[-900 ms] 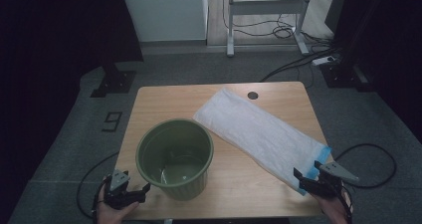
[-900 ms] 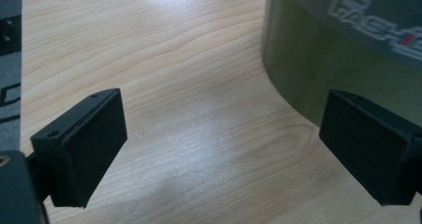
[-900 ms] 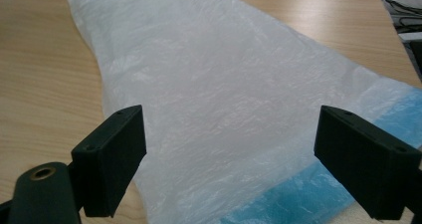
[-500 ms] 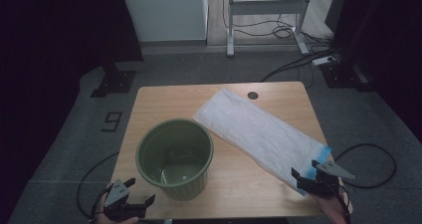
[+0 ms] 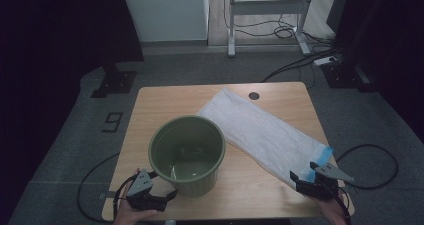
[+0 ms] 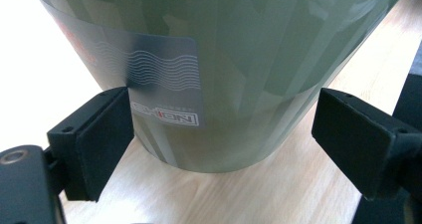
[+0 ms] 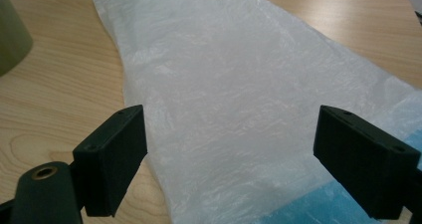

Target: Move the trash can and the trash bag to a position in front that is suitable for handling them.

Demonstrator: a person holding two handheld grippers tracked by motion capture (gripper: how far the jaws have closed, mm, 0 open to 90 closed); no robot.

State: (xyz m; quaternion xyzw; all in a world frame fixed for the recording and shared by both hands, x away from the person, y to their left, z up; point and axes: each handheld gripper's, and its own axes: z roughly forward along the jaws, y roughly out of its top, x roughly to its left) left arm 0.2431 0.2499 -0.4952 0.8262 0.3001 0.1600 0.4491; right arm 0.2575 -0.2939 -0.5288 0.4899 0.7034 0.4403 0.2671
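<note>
The white plastic bag [image 5: 265, 132] lies flat just right of the green bucket [image 5: 187, 152], its long axis running from the bucket's far side to the blue-edged near end, which sits between the right gripper's [image 5: 314, 177] spread jaws, while the left gripper [image 5: 159, 197], jaws likewise spread, straddles the bucket's base.
</note>
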